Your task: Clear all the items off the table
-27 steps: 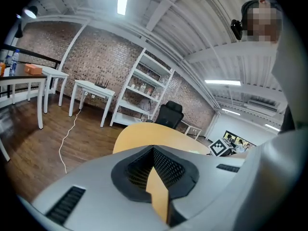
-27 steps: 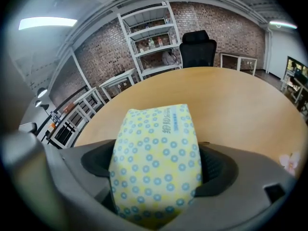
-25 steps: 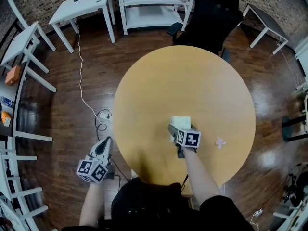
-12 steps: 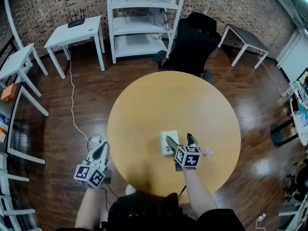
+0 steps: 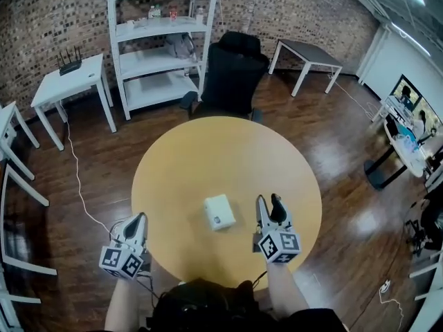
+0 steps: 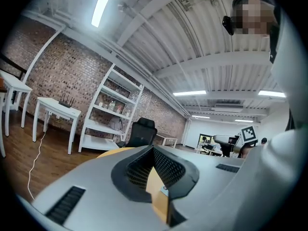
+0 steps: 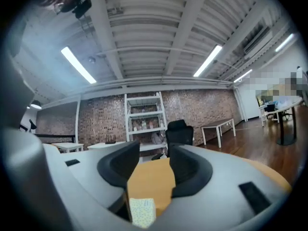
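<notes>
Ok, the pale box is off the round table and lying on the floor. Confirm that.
Not right. The pale box is lying on the round table, toward its near side, not on the floor. The head view shows it resting on the tabletop.

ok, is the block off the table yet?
No, it's on it. The block lies flat on the table, near the middle, with nothing touching it in the head view.
</notes>
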Demonstrator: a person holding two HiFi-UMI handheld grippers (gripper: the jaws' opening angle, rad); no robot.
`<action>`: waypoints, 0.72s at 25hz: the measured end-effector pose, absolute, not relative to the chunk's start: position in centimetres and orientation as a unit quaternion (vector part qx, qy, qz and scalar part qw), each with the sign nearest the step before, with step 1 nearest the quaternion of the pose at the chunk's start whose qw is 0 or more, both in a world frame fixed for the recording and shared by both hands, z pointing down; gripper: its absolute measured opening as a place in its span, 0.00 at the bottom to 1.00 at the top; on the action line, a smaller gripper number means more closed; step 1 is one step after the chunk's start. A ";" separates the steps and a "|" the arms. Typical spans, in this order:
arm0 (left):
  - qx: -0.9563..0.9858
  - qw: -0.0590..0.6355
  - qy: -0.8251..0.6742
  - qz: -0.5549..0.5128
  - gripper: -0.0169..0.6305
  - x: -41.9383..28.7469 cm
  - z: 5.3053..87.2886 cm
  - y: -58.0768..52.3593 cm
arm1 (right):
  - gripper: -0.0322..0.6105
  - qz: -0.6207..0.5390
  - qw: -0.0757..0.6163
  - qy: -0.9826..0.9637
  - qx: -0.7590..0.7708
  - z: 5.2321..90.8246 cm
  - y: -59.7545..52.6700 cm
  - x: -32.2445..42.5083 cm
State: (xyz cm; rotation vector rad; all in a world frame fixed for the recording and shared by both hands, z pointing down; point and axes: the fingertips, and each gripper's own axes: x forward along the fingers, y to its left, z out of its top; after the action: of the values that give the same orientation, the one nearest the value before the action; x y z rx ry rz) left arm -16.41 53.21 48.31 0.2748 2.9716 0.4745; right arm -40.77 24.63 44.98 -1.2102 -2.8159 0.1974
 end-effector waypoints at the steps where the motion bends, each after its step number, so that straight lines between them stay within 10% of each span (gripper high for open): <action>1: 0.089 0.065 0.981 0.159 0.02 -16.5 48.1 53.3 | 0.34 0.070 0.020 -0.920 -0.386 44.1 23.7 -40.7; 5: 0.076 0.081 0.981 0.159 0.02 -16.6 47.2 53.2 | 0.08 0.050 -0.009 -0.933 -0.355 43.2 20.7 -40.4; 18: 0.077 0.071 0.982 0.157 0.02 -16.1 47.7 53.7 | 0.05 0.073 0.019 -0.934 -0.348 44.6 18.2 -40.2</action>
State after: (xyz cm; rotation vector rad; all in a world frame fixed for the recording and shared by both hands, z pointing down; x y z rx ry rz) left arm -16.08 53.69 47.71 0.2331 2.9537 0.4717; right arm -40.16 18.24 44.59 -1.0810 -2.8998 0.2279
